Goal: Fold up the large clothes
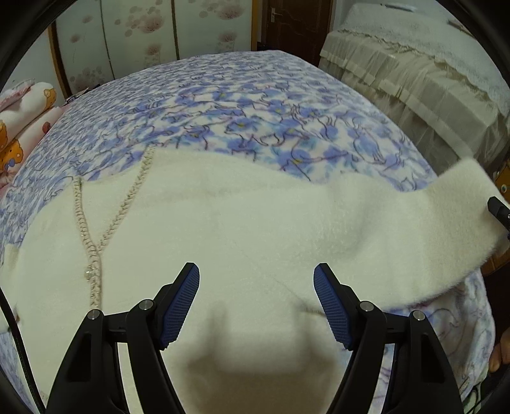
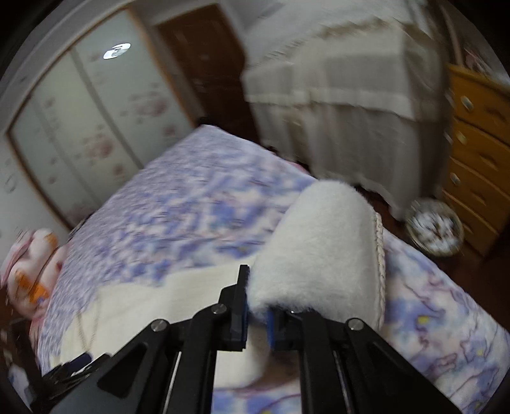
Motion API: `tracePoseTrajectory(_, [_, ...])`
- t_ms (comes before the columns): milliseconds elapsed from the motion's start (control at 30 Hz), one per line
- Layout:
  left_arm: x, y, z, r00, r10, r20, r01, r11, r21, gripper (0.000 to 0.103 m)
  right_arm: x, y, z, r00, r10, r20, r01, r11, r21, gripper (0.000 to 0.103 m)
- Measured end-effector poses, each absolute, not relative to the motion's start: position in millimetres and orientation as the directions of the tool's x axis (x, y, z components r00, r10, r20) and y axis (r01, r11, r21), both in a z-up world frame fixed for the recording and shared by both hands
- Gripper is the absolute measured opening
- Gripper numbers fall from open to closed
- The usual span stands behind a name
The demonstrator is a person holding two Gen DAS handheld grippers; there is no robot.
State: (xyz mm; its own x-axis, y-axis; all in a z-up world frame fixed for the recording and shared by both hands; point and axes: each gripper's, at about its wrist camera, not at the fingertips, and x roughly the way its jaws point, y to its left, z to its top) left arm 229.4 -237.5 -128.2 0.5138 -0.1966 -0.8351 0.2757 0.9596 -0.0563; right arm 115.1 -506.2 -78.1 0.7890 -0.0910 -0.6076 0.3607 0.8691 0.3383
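A fluffy cream-white sweater [image 1: 223, 223] with a beaded neckline trim [image 1: 95, 248] lies spread on the bed with a blue floral blanket [image 1: 255, 111]. My left gripper [image 1: 256, 280] is open and empty, hovering just above the sweater's body. My right gripper [image 2: 256, 305] is shut on the sweater's sleeve [image 2: 322, 251] and holds it lifted off the bed; the sleeve end drapes over the fingers. In the left wrist view the raised sleeve [image 1: 446, 203] stretches to the right edge, where a right gripper finger [image 1: 499, 210] shows.
A second bed with a beige cover [image 1: 414, 73] stands to the right. Patterned pillows [image 1: 22, 121] lie at the left. A wardrobe [image 2: 79, 127], dark door [image 1: 296, 25], wooden dresser [image 2: 478, 153] and a round basket [image 2: 435, 226] on the floor surround the bed.
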Motion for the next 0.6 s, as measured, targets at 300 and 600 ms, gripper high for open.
tracePoseTrajectory(300, [221.7,-156.2,-111.2,0.485,-0.302,-0.821,0.238,0.949,-0.209,0.073,142.0,-356.7,-100.7,0.71,0.142,-0.69,0.013,0.977,0.214,0.008])
tracePoseTrajectory(600, [217.6,-143.7,-156.4,0.351,-0.348,-0.869,0.265,0.927,-0.265,0.073,132.3,-295.6,-193.0,0.515,0.167,-0.841,-0.072,0.986,0.152,0.033])
